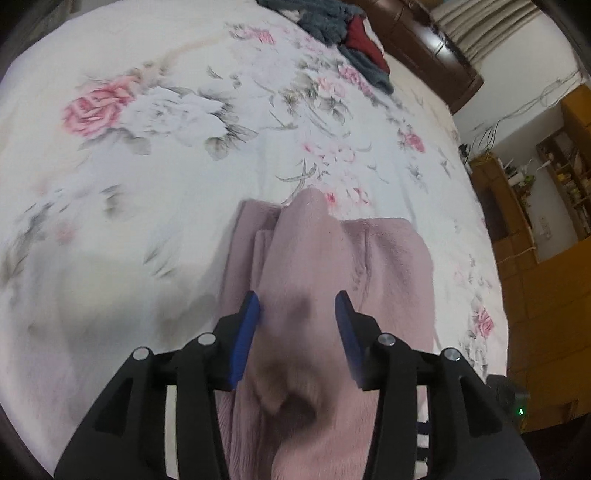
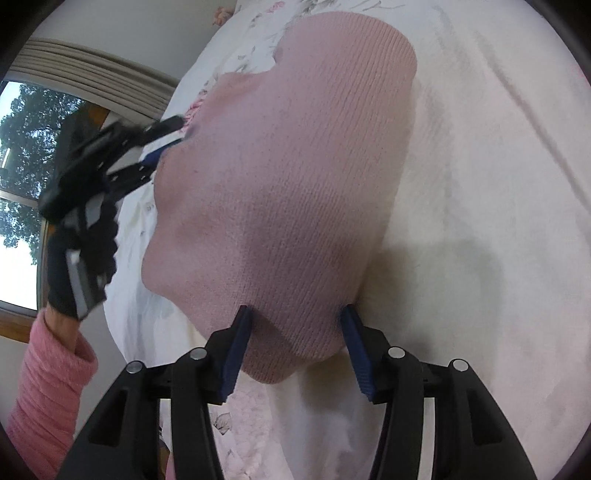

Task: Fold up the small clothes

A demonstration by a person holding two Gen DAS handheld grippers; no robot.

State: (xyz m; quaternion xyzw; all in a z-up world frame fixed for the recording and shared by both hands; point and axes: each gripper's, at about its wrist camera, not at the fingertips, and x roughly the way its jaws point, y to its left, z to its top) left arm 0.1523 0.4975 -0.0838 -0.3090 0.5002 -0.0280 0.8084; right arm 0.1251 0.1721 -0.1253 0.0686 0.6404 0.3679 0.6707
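Note:
A pink knit garment [image 1: 388, 266] lies partly folded on a white floral bedspread [image 1: 147, 184]. A bunched ridge of it rises off the bed and runs between the blue pads of my left gripper [image 1: 297, 306], which presses on it from both sides. In the right wrist view the pink garment [image 2: 295, 166] is lifted above the bedspread [image 2: 480, 221] and casts a shadow. My right gripper [image 2: 294, 319] is shut on its near edge. The left gripper [image 2: 166, 144] shows blurred at the garment's far left edge.
A pile of dark blue-grey and red clothes [image 1: 332, 22] lies at the bed's far end, by a dark wooden headboard [image 1: 424, 40]. Wooden shelves [image 1: 535, 258] stand right of the bed. A gloved hand [image 2: 62, 280] in a pink sleeve [image 2: 44, 398] is near a window [image 2: 22, 166].

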